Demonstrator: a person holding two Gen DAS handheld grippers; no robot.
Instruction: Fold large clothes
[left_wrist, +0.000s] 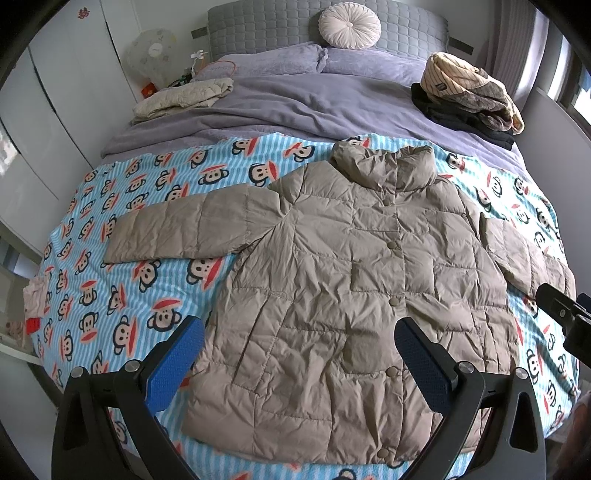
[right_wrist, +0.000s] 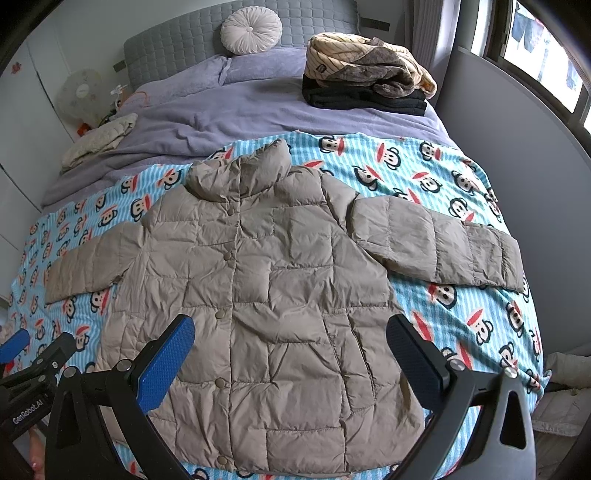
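A taupe quilted puffer jacket (left_wrist: 332, 277) (right_wrist: 258, 295) lies flat and face up on the monkey-print blanket (left_wrist: 110, 295) (right_wrist: 443, 184), buttoned, collar toward the headboard, both sleeves spread out sideways. My left gripper (left_wrist: 299, 332) hovers open above the jacket's lower hem, nothing between its blue pads. My right gripper (right_wrist: 291, 332) is also open, held above the lower right half of the jacket. The right gripper's body shows at the right edge of the left wrist view (left_wrist: 565, 314); the left gripper shows at the lower left of the right wrist view (right_wrist: 33, 354).
A stack of folded clothes (left_wrist: 469, 96) (right_wrist: 369, 74) sits on the purple duvet (left_wrist: 295, 99) at the far right. A cream folded garment (left_wrist: 184, 96) lies far left. A round cushion (left_wrist: 349, 27) leans on the grey headboard. A grey wall runs along the bed's right side (right_wrist: 517, 147).
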